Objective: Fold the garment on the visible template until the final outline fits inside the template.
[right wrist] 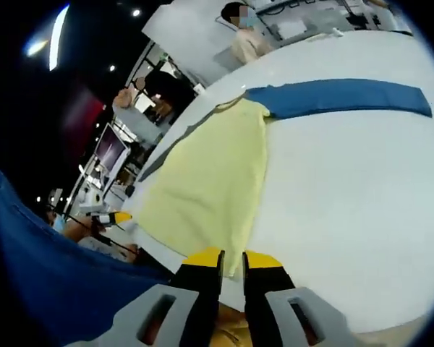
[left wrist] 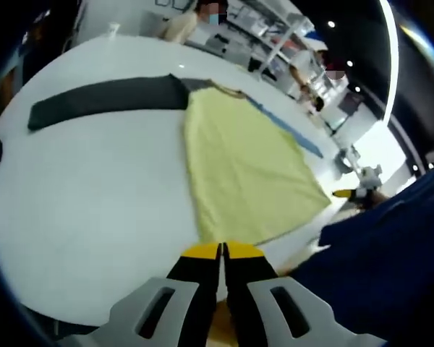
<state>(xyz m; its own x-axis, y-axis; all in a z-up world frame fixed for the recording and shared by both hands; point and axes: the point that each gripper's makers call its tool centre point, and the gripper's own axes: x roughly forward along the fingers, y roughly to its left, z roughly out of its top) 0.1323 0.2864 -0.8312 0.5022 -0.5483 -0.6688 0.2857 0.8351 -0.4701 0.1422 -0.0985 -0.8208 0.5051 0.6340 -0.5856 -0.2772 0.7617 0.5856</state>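
The garment (left wrist: 246, 170) is a yellow shirt with one dark grey sleeve (left wrist: 105, 97) and one blue sleeve (right wrist: 340, 97), lying flat on the white worktop (left wrist: 94, 210). In the left gripper view it spreads straight ahead of the left gripper (left wrist: 222, 251), its near hem reaching right up to the yellow tips. The grey sleeve stretches away ahead and to the left of that gripper, and a strip of the blue sleeve shows along the body's far right edge. The left gripper's jaws stand together, with only a thin line between them; whether they pinch the hem cannot be told.

In the right gripper view the yellow body lies ahead and slightly left of the right gripper (right wrist: 232, 254), its lower edge coming down to the tips. The blue sleeve extends ahead and to the right across the worktop. The right gripper's jaws are a narrow gap apart, and yellow fabric shows in that gap, though a firm grip cannot be confirmed.

A person's blue clothing (right wrist: 50, 275) fills the space just left of the right gripper. Other people (left wrist: 195, 18) stand beyond the far edge of the worktop.
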